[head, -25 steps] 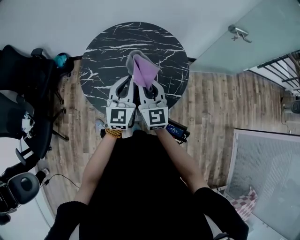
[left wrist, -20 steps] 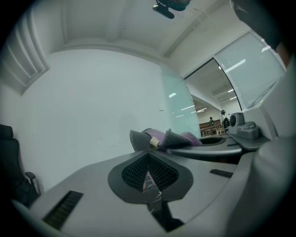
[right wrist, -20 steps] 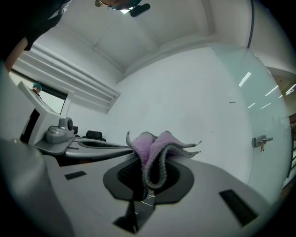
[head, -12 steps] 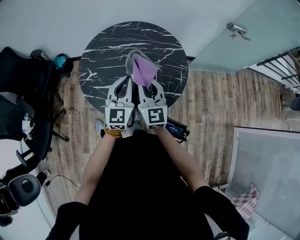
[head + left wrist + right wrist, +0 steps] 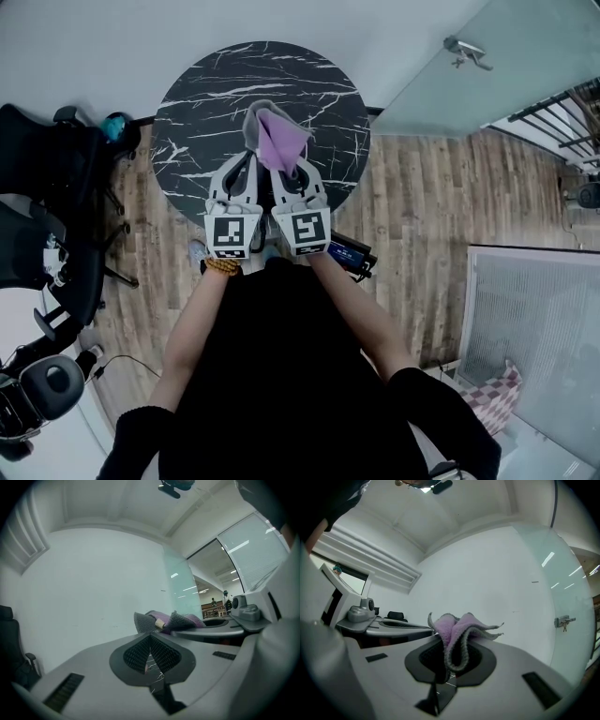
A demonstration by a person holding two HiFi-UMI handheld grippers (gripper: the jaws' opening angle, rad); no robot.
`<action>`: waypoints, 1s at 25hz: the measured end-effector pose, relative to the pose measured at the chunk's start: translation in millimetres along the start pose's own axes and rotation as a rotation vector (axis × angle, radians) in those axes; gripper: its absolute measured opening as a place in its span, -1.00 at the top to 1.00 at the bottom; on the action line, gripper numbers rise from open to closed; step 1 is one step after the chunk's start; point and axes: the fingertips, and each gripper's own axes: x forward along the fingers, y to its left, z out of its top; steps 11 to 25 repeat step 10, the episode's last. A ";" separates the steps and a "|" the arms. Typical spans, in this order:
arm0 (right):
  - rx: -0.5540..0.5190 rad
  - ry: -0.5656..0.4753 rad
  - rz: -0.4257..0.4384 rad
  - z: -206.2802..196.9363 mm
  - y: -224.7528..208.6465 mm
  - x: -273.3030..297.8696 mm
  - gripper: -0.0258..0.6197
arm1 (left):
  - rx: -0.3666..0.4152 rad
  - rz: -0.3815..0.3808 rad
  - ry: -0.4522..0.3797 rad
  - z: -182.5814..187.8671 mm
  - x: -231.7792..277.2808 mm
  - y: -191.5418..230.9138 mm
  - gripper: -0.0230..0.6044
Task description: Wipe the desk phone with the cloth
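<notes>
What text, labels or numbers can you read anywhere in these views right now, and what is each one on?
No readable text in any view.
left marker cube, right marker cube: black-and-white square patterns only, no letters or digits.
dark device with a blue face: any print too small to read.
cloth: no print visible.

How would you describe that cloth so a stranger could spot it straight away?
Find the round black table veined in white. Above its near edge, the cloth stands bunched in the shut right hand-held gripper. It is the only soft purple thing there, grey on the back; the left hand-held gripper beside it is shut and empty.
</notes>
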 end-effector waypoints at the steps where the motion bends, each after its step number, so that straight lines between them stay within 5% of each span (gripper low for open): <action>1: 0.000 0.002 0.001 -0.3 -0.4 -0.6 0.75 | -0.005 0.000 0.001 0.2 0.0 -0.3 0.89; 25: 0.003 0.008 0.006 -1.2 1.1 -2.8 0.75 | -0.023 -0.002 -0.003 4.1 -2.8 -1.4 0.89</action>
